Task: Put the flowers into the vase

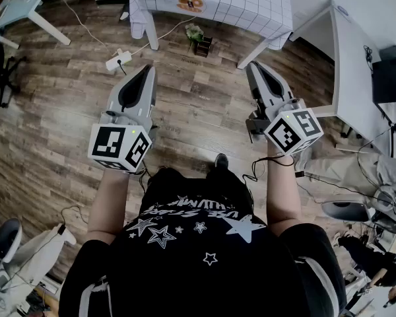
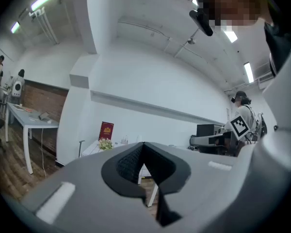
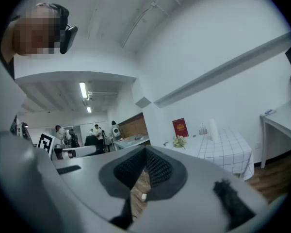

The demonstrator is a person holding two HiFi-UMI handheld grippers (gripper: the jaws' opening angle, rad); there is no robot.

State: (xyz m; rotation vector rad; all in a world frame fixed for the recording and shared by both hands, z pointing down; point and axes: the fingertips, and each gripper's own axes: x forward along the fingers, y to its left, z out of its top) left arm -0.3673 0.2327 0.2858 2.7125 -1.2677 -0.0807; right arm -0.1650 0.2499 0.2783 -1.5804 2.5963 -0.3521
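Both grippers are held level above the wooden floor, well short of the table. My left gripper (image 1: pixel 146 69) (image 2: pixel 143 143) is shut with nothing in it. My right gripper (image 1: pixel 253 65) (image 3: pixel 145 149) is also shut and empty. A small bunch of pale flowers (image 2: pixel 105 143) (image 3: pixel 178 141) lies on the white checked tablecloth (image 1: pixel 251 5) (image 3: pixel 223 147) ahead, next to a red upright card (image 2: pixel 106 130) (image 3: pixel 180 127). A tall white thing (image 3: pixel 213 128) stands further along that table; whether it is the vase I cannot tell.
On the floor in front of the table lie a white power strip (image 1: pixel 119 60) with its cable and a small green plant in a dark box (image 1: pixel 199 41). A white desk (image 1: pixel 346 65) stands at the right, another desk (image 1: pixel 20 5) at the far left. People stand in the background.
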